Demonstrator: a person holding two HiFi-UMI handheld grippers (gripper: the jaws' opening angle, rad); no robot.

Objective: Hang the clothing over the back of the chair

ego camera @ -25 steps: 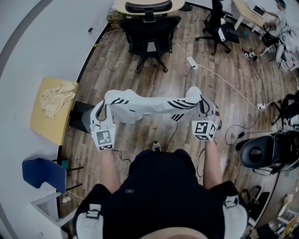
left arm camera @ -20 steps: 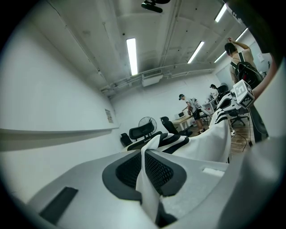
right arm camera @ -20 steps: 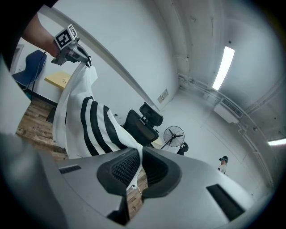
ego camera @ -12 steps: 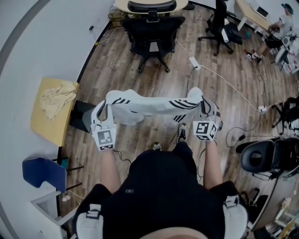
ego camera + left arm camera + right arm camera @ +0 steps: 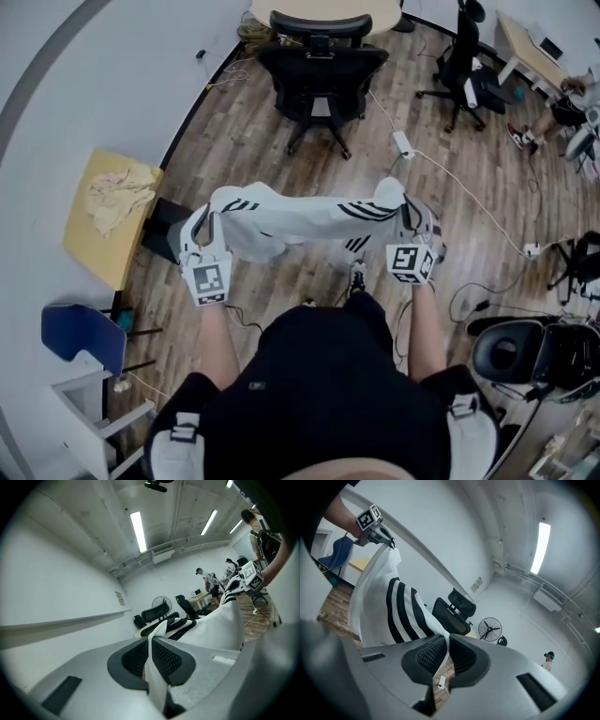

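Observation:
A white garment with black stripes (image 5: 305, 217) hangs stretched between my two grippers at chest height. My left gripper (image 5: 208, 225) is shut on its left end, and white cloth (image 5: 220, 630) runs out from between the jaws in the left gripper view. My right gripper (image 5: 411, 221) is shut on the right end, where striped cloth (image 5: 401, 609) leaves the jaws. The black office chair (image 5: 322, 70) stands ahead on the wood floor with its back toward me, well beyond the garment. It also shows in the right gripper view as the black chair (image 5: 452, 613).
A yellow table (image 5: 98, 234) with a crumpled beige cloth (image 5: 117, 197) stands at the left by the wall. A blue chair (image 5: 80, 333) is at lower left. More office chairs (image 5: 469, 52), floor cables with a power strip (image 5: 403, 142) and a black chair (image 5: 525, 347) lie to the right.
The black chair now sits slightly lower and more to the right in the head view, so I have moved a little toward it. Both grippers still hold the garment the same way.

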